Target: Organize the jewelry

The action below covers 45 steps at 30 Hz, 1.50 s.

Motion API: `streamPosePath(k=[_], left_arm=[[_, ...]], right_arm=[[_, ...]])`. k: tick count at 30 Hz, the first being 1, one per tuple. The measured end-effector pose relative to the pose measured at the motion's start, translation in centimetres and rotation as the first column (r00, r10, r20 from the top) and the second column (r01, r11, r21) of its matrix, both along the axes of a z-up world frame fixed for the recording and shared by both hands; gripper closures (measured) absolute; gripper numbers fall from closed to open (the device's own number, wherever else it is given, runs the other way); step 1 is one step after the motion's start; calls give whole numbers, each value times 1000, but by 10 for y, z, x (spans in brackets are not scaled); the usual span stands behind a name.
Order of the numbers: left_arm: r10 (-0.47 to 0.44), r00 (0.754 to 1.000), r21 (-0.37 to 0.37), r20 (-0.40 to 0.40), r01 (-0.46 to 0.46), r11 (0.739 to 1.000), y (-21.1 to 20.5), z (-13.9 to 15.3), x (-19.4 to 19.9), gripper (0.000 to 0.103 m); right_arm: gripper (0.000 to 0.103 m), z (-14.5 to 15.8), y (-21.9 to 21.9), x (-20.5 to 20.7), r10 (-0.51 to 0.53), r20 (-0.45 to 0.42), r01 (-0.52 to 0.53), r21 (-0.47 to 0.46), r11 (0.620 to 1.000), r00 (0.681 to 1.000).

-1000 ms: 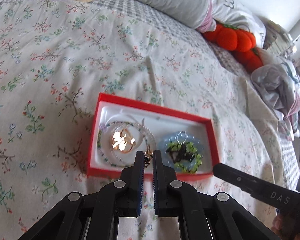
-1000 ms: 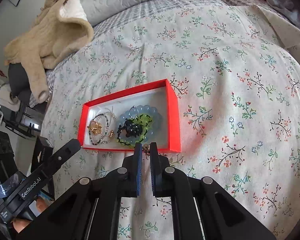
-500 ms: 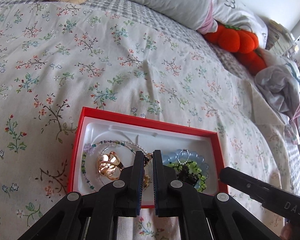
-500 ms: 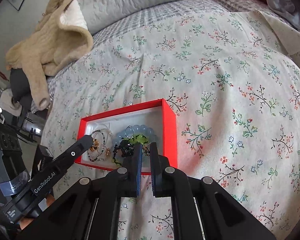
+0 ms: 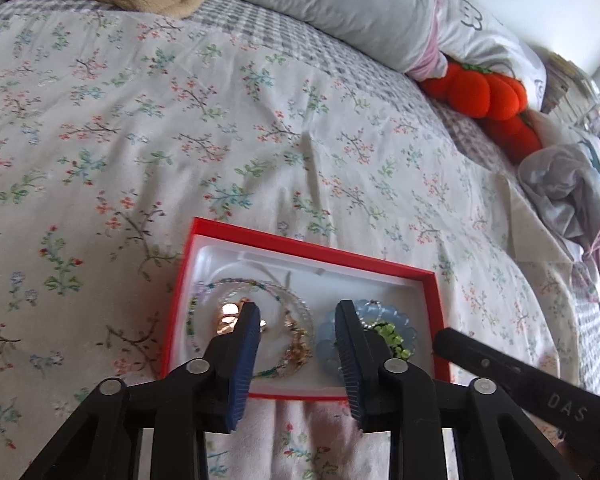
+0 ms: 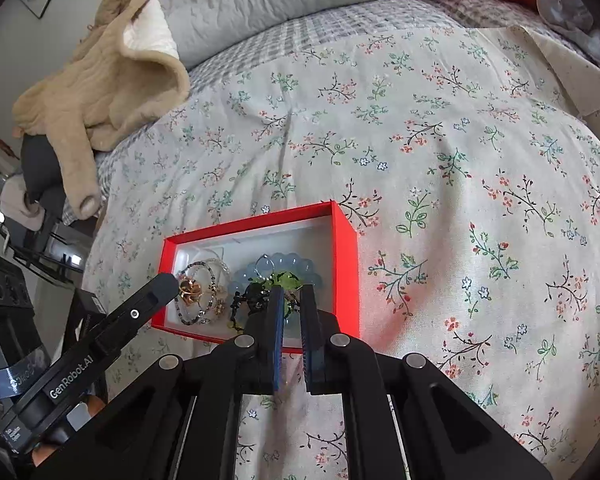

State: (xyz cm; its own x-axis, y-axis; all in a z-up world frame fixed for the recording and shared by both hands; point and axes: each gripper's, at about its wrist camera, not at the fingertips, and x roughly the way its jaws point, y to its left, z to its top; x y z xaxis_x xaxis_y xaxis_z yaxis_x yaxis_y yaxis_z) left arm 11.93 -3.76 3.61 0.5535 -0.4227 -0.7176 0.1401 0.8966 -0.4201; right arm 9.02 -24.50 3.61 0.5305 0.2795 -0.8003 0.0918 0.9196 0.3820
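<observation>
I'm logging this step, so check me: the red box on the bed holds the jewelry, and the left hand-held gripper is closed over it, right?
Not quite. The left hand-held gripper is open, its fingers spread wide above the gold piece and blue bead bracelet, gripping nothing. The left wrist view shows this. The rest holds: the red box sits on the bed with the jewelry inside.

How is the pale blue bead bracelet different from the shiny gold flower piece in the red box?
The pale blue chunky-bead bracelet is a wide ring of round, cloudy beads; the shiny gold flower-shaped piece is a small compact metal lump. The bracelet lies in the box's right half, with green and black beads on it; the gold piece lies in the left half, inside thin beaded strands. Both rest on the white lining of the red rectangular box.
</observation>
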Motion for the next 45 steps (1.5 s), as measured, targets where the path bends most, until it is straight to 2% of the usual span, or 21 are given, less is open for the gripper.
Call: streamPosePath(k=[2, 8, 13, 17, 20, 23, 28, 31, 33, 36, 39, 40, 42, 45], left_arm=[[21, 1000, 36, 0, -21, 999, 4, 2, -4, 56], [66, 996, 103, -61, -59, 993, 16, -9, -5, 51], [82, 991, 135, -110, -67, 989, 22, -20, -4, 48], [84, 990, 156, -112, -66, 986, 23, -21, -5, 35], [89, 990, 168, -107, -71, 983, 24, -19, -6, 27], [93, 990, 185, -103, -73, 980, 24, -18, -9, 20], [101, 990, 245, -95, -75, 967, 24, -19, -16, 15], [92, 994, 293, -57, -71, 953, 23, -17, -27, 10], [75, 997, 351, -33, -59, 935, 18, -16, -37, 6], [50, 998, 391, -35, -32, 920, 14, -16, -54, 0], [23, 999, 408, -44, -4, 913, 10, -16, -71, 0], [20, 999, 410, -37, -3, 912, 10, -15, -77, 0], [31, 999, 415, -14, -22, 909, 10, -11, -87, 0], [49, 999, 418, 13, -50, 907, 14, -8, -98, 0]], right_arm=[[95, 1, 2, 3, -8, 7, 8, -14, 1000, 1000], [94, 0, 8, 16, -33, 10, 33, 21, 999, 999], [93, -4, 30, 28, -4, 13, 3, 38, 999, 1000], [93, -5, 42, 34, 14, 40, -16, 49, 999, 999], [92, -2, 48, 35, 26, 48, -26, 7, 1000, 999], [80, 1, 46, 32, 26, 49, -25, -23, 999, 998], [58, 7, 39, 22, 22, 59, -21, -17, 1000, 998], [50, 12, 38, 12, 22, 57, -19, -44, 999, 998], [45, 14, 39, 3, 25, 52, -21, -70, 997, 998], [38, 18, 40, -15, 34, 50, -28, -132, 991, 998], [30, 20, 43, -33, 47, 39, -38, -215, 976, 998], [20, 20, 44, -40, 47, 36, -36, -244, 969, 998], [7, 19, 46, -53, 50, 25, -40, -303, 952, 998], [6, 18, 48, -72, 54, 26, -41, -361, 932, 998]])
